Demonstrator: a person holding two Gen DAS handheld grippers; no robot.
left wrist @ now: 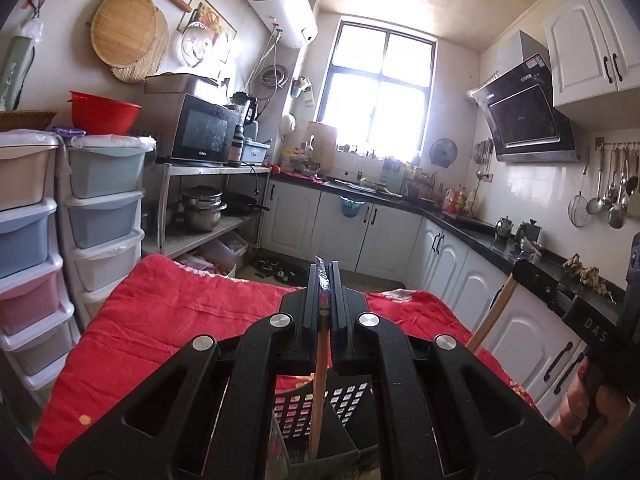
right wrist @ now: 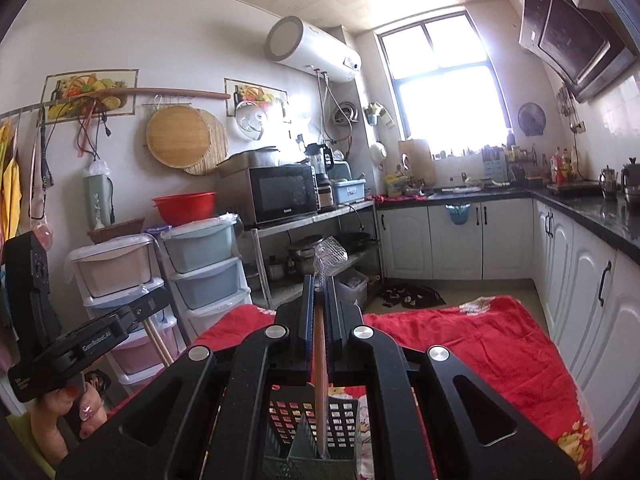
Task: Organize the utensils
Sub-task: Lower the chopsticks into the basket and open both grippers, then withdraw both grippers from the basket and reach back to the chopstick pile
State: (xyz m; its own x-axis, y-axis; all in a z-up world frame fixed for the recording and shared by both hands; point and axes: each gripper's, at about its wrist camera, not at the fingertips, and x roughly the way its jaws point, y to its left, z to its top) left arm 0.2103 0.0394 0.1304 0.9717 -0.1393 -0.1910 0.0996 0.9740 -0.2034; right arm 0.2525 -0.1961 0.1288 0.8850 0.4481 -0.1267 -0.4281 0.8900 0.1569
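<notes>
Left wrist view: my left gripper [left wrist: 325, 280] is clenched on a slim wooden-handled utensil [left wrist: 319, 392] whose top end is sleeved in crinkly clear plastic. Handle runs down between the jaws into a dark perforated plastic utensil caddy [left wrist: 320, 412] sitting on the red quilted cloth [left wrist: 168, 320].

Right wrist view: same picture. My right gripper [right wrist: 318, 292] is closed on a second wooden-handled utensil with clear plastic wrap at the top [right wrist: 320, 380], lower end inside the caddy [right wrist: 308, 420]. Can't tell which compartment either one sits in, or whether the tips touch bottom.

Handling, my read:
- Both look light and stiff; thin round wood, so prone to rolling or pivoting in the pads.
- Plastic wrap looks slick and crushable; I'd grip bare wood just below it, not the sleeve.
- Caddy looks like a light, thin-walled lattice with dividers. On soft cloth it could tip or slide if a handle levers against the wall, so I'd keep moves vertical.
- Cloth is plush and uneven, a poor stable base.
</notes>
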